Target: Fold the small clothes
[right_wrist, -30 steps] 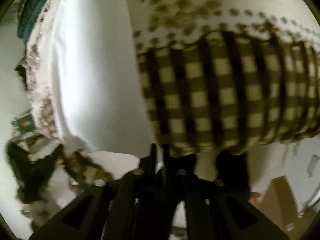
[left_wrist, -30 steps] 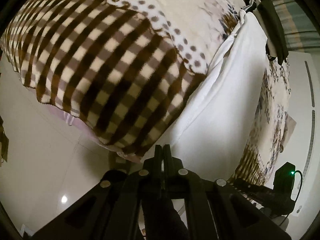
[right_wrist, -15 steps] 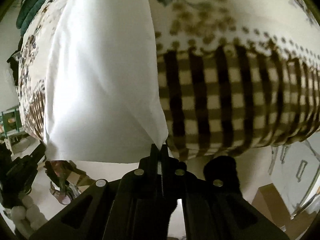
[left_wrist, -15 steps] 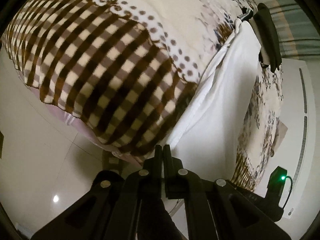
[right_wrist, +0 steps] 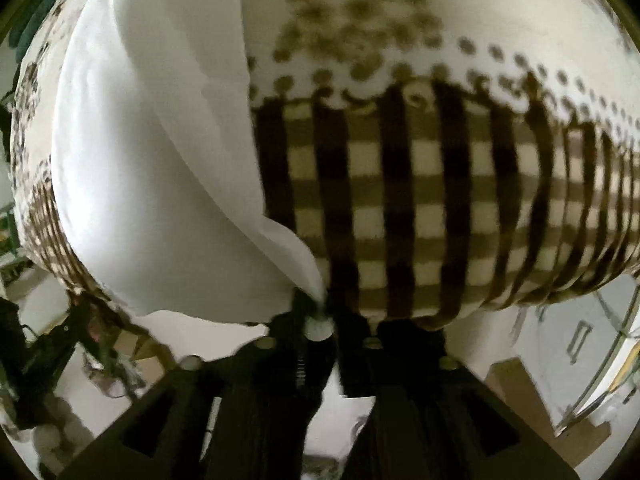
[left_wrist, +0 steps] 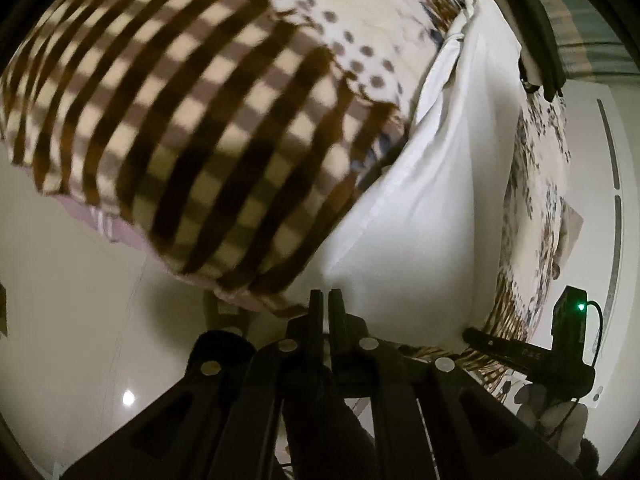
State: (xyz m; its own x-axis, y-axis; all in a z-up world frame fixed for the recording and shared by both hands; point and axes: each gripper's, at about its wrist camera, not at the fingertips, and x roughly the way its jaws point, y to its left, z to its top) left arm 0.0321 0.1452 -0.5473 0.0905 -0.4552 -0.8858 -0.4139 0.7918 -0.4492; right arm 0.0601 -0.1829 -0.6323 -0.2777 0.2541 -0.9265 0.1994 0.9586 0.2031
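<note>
Left claw (left_wrist: 325, 298) has its fingers pressed together on the near corner of the white garment (left_wrist: 448, 184); right claw (right_wrist: 318, 304) is likewise closed on the other near corner, a nub of white cloth showing between its fingers. In the left view the right claw (left_wrist: 476, 336) appears at the garment's opposite near corner, so the near hem is held between the two.

Location: the white garment lies on the bed, over the checked blanket (left_wrist: 172, 128), with its near hem at the foot edge of the bed. A dark item (left_wrist: 532, 28) sits beyond its far end.

Orientation: the long axis runs from the foot edge toward the far end of the bed, hem nearest the claws. The type of garment cannot be determined.

Risks: both grips take only a small bite of thin cloth, so a corner could slip out under tension. Uneven lift between the claws would likely skew the fold. The slack ridge along the garment's edge (right_wrist: 224, 160) could be creased in.
</note>
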